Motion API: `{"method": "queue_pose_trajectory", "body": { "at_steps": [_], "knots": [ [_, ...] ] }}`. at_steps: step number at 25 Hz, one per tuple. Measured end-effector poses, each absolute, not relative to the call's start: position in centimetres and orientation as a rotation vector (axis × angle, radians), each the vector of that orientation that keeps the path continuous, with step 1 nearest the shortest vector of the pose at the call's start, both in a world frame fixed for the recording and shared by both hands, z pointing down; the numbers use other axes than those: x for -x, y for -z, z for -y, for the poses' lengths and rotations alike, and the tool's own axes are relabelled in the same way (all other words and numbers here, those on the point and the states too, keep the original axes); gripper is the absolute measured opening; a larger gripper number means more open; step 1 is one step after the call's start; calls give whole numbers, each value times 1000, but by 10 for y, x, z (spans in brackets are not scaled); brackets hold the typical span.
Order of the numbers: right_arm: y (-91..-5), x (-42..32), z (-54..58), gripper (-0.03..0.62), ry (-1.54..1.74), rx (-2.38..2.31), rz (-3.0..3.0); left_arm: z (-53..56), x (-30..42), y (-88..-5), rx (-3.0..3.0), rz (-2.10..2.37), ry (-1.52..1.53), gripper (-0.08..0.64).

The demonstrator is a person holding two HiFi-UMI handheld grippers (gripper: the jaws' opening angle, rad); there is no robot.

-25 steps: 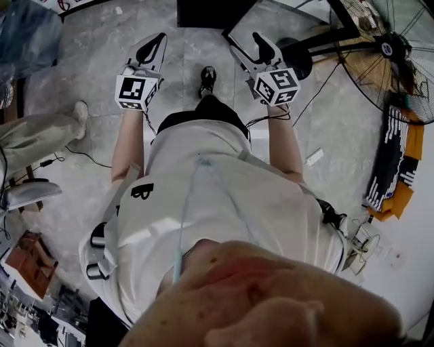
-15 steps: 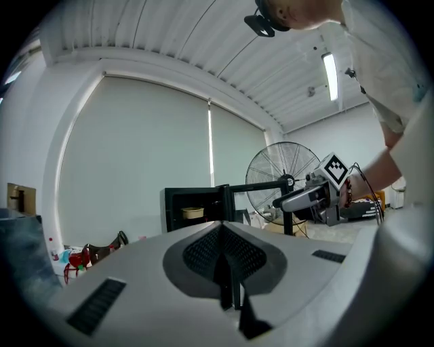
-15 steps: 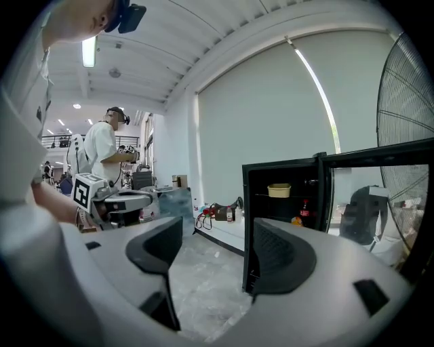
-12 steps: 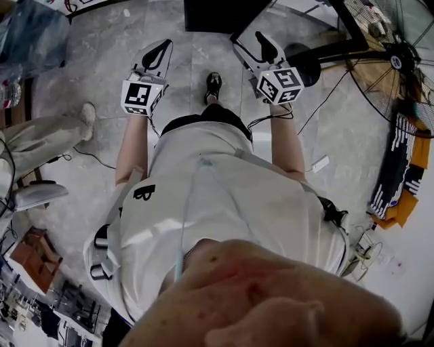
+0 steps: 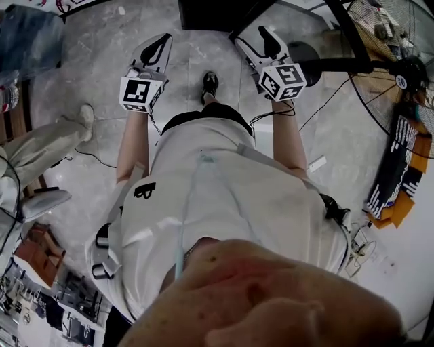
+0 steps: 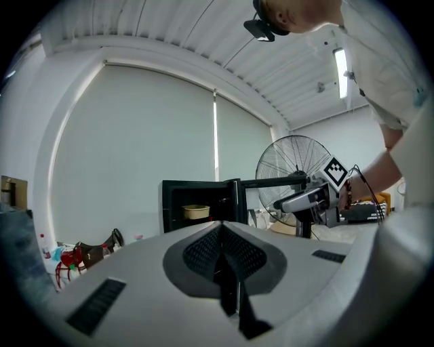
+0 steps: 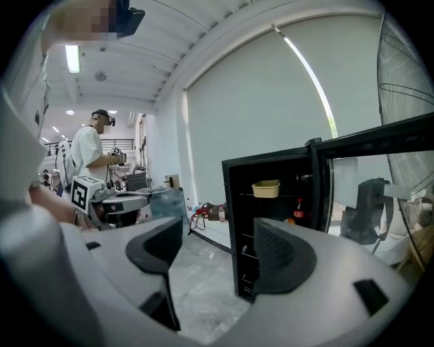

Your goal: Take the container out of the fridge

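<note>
A black fridge (image 7: pixel 272 223) stands with its door open a few steps ahead of me. On its upper shelf sits a pale yellow container (image 7: pixel 266 188), which also shows small in the left gripper view as the container (image 6: pixel 196 211). My right gripper (image 7: pixel 217 252) is open and holds nothing, far short of the fridge. My left gripper (image 6: pixel 224 238) is shut on nothing, its dark pads pressed together. In the head view the left gripper (image 5: pixel 158 47) and the right gripper (image 5: pixel 258 42) are held out over the grey floor, near the fridge's lower edge (image 5: pixel 210 13).
A red bottle (image 7: pixel 298 211) stands on a lower fridge shelf. A big standing fan (image 5: pixel 400 54) and its pole are to the right, with cables on the floor. Another person's leg (image 5: pixel 41 139) is at the left. Bags and bottles (image 6: pixel 78 252) lie along the wall.
The head view has shifted a little, and both grippers sit slightly further right in it. The jaws stand as before.
</note>
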State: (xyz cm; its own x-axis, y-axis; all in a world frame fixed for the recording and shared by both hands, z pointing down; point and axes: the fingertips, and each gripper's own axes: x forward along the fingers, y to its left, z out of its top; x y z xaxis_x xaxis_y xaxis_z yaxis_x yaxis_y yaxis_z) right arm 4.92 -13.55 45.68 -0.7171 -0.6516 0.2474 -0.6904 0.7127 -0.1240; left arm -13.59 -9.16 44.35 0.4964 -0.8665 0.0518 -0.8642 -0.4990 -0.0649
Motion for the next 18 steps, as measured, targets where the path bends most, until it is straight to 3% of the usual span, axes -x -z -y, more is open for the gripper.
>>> {"method": "queue_pose_trajectory", "body": {
  "at_steps": [18],
  "knots": [
    [-457, -67, 296, 314, -341, -979, 2785, 262, 109, -431, 2617, -1639, 161, 8]
  ]
}}
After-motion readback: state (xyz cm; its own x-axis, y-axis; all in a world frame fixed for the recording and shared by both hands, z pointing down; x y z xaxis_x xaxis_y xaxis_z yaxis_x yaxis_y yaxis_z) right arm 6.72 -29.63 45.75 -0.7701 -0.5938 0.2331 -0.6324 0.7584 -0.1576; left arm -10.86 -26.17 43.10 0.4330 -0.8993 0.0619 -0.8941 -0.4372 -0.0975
